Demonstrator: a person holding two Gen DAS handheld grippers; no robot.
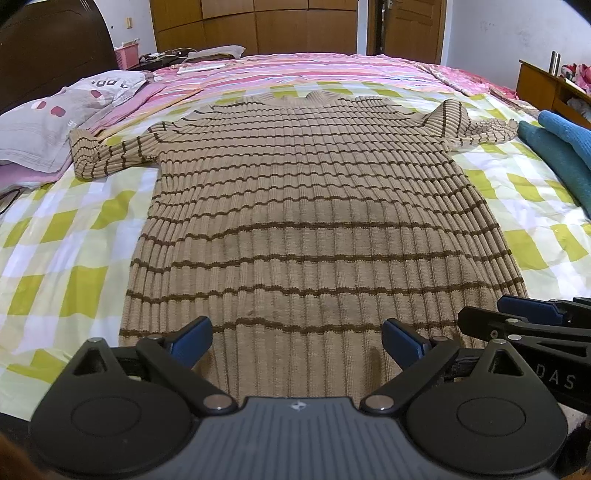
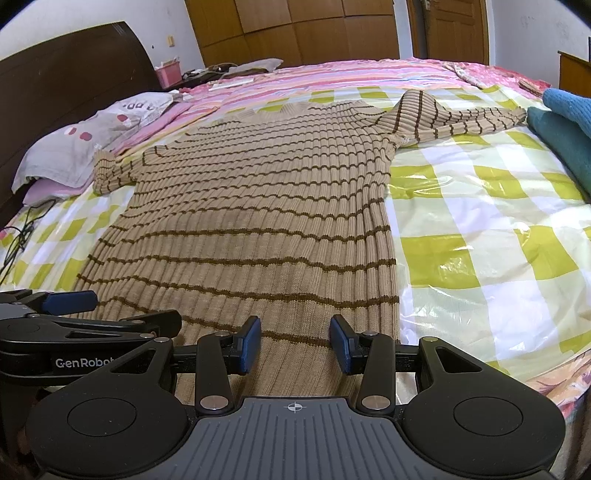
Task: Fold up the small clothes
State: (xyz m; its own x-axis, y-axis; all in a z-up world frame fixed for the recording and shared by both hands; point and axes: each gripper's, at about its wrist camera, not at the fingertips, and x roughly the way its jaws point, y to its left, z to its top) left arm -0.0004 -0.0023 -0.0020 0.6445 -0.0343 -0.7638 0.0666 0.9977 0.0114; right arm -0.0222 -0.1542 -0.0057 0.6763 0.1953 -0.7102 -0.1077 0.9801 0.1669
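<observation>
The room is a bedroom with wooden wardrobe doors (image 1: 255,26) at the back and a dark wooden headboard (image 2: 66,70) on the left side. The bed is covered with a yellow-green and white checked sheet (image 2: 480,229), and further back with a pink striped cover (image 1: 314,70). On the checked sheet lies the beige ribbed knit sweater with thin brown stripes (image 1: 310,206), spread flat with its hem toward the cameras and its collar away from them. Its left sleeve is bent near a grey pillow with pink marks (image 1: 55,122), and its right sleeve reaches out to a pile of blue and teal knitted cloth (image 2: 565,125). The shoulder at the right sleeve stands up in a small peak. The left hand-held gripper (image 1: 297,341) is over the hem, its blue pads wide apart, and it holds nothing. The right hand-held gripper (image 2: 295,339) is beside it, over the right part of the hem, with jaws also apart and nothing between them.
</observation>
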